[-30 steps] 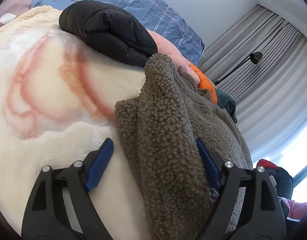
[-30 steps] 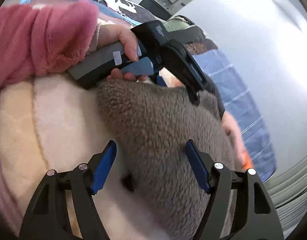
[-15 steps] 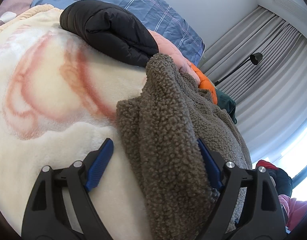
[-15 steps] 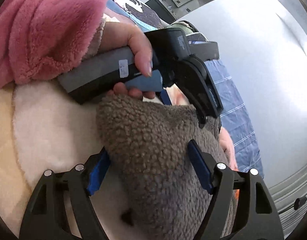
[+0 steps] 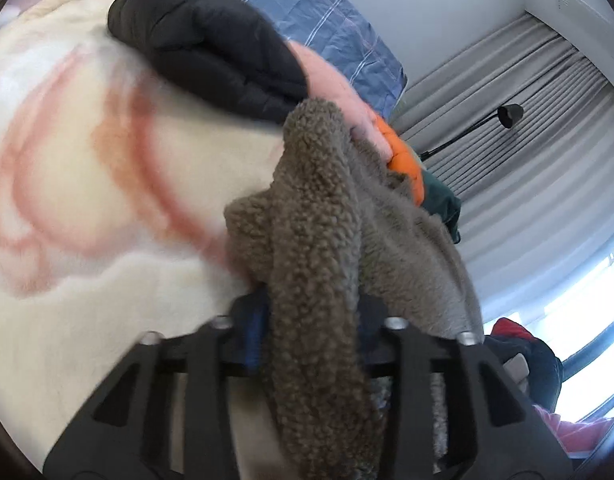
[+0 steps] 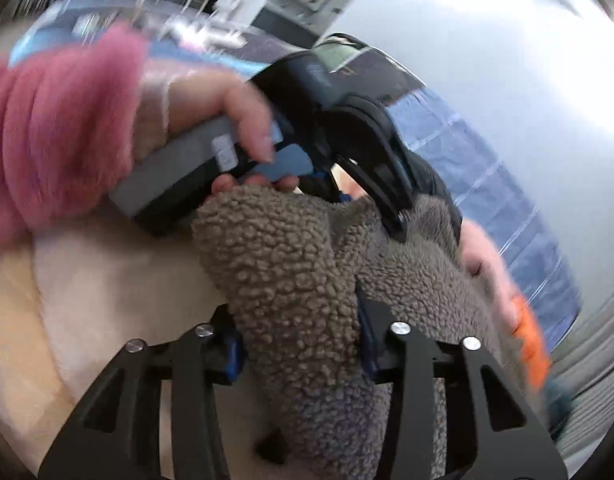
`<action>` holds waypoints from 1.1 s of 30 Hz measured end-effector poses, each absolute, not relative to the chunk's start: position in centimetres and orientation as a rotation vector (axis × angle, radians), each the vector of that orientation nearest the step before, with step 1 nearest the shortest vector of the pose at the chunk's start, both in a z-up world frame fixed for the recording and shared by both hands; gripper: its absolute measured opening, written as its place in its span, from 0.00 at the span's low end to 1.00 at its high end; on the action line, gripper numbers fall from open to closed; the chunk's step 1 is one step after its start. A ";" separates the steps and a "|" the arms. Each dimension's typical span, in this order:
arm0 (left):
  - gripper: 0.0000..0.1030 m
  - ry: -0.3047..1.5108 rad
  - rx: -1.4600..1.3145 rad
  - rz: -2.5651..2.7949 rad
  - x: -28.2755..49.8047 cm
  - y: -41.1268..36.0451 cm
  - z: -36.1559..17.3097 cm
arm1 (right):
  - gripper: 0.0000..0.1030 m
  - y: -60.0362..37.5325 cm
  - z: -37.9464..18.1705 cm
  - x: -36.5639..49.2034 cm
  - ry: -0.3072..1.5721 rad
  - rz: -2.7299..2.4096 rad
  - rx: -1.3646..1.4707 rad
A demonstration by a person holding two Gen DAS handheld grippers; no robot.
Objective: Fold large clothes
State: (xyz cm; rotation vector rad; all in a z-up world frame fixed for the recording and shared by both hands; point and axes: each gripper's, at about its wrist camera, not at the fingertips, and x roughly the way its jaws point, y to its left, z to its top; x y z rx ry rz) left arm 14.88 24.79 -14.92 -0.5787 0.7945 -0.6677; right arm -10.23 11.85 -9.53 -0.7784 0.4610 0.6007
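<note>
A fold of the brown fleece garment (image 5: pixel 319 240) is pinched tight by the left hand-held gripper (image 5: pixel 311 320); another bunch is clamped by the right hand-held gripper (image 6: pixel 299 336), above the cream blanket (image 5: pixel 87 184).

- The left gripper (image 5: pixel 311 320) has black plastic arms with triangular cut-outs, silver screw heads along the top, and blue pads on the fingers (image 5: pixel 254 336).
- The right gripper (image 6: pixel 299 336) is built alike: black skeletal arms, round silver screws, blue pads.
- From the right wrist view, the left gripper's handle (image 6: pixel 179 176) is grey over black, bearing a small white label and a light blue trigger.
- The left hand (image 6: pixel 211 116) shows pale bare skin.
- A fuzzy pink sleeve (image 6: pixel 55 136) covers the wrist.
</note>
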 end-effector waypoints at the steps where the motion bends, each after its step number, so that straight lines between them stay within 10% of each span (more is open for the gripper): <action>1: 0.31 0.778 -0.546 -0.666 14.7 24.3 -13.7 | 0.41 11.2 -8.6 -9.9 0.468 0.609 -0.720; 18: 0.30 0.663 -0.168 -0.744 12.7 -1.8 6.4 | 0.38 -13.3 6.4 -8.5 0.271 0.552 0.097; 33: 0.50 0.748 0.280 -0.841 12.2 -28.9 -2.1 | 0.34 -35.3 -6.6 -11.2 0.484 0.286 0.757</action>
